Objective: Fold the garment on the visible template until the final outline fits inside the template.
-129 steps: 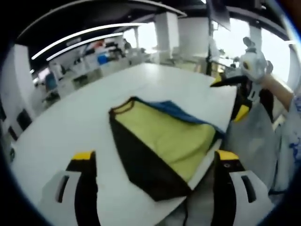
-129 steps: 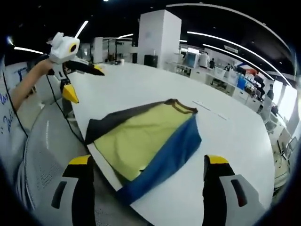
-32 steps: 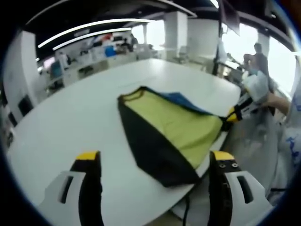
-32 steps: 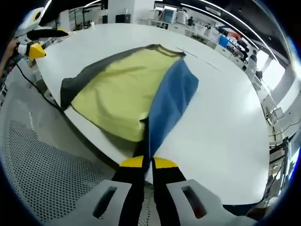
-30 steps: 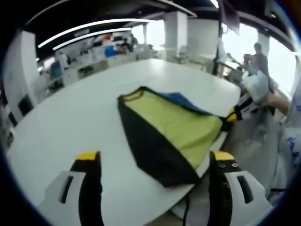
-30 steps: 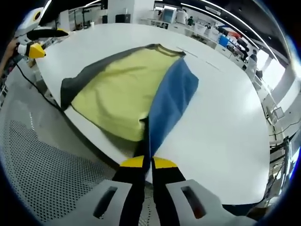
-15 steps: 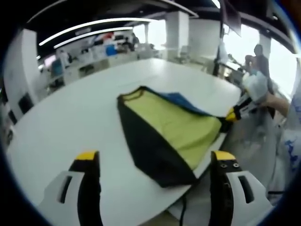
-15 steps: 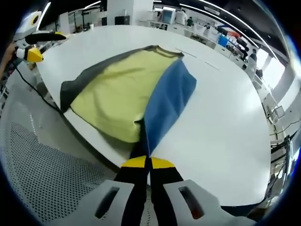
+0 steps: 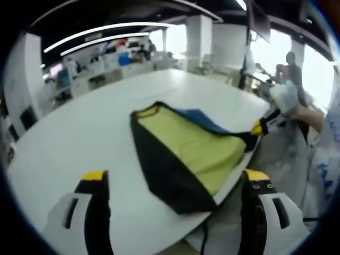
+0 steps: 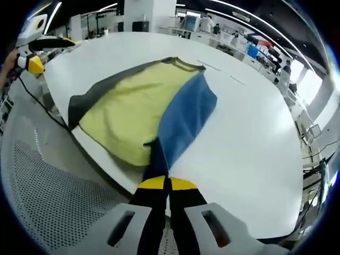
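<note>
The yellow, blue and dark grey fabric garment point(image 9: 183, 151) lies spread on my large white worktop point(image 9: 79, 143), close to the near edge, with one dark corner reaching the rim in the left gripper view. In the right gripper view the garment point(image 10: 143, 109) shows its yellow middle, a dark grey band on the left and a blue panel on the right that narrows down toward me. My right hand-held gripper point(image 10: 162, 186) has its yellow-tipped jaws pressed together on the near corner of that blue panel, at the worktop point(image 10: 249, 138) edge. My left hand-held gripper point(image 9: 172, 183) is spread wide, holding nothing, above the worktop short of the garment. In the left gripper view my right hand-held gripper point(image 9: 258, 129) appears at the garment's far corner.
</note>
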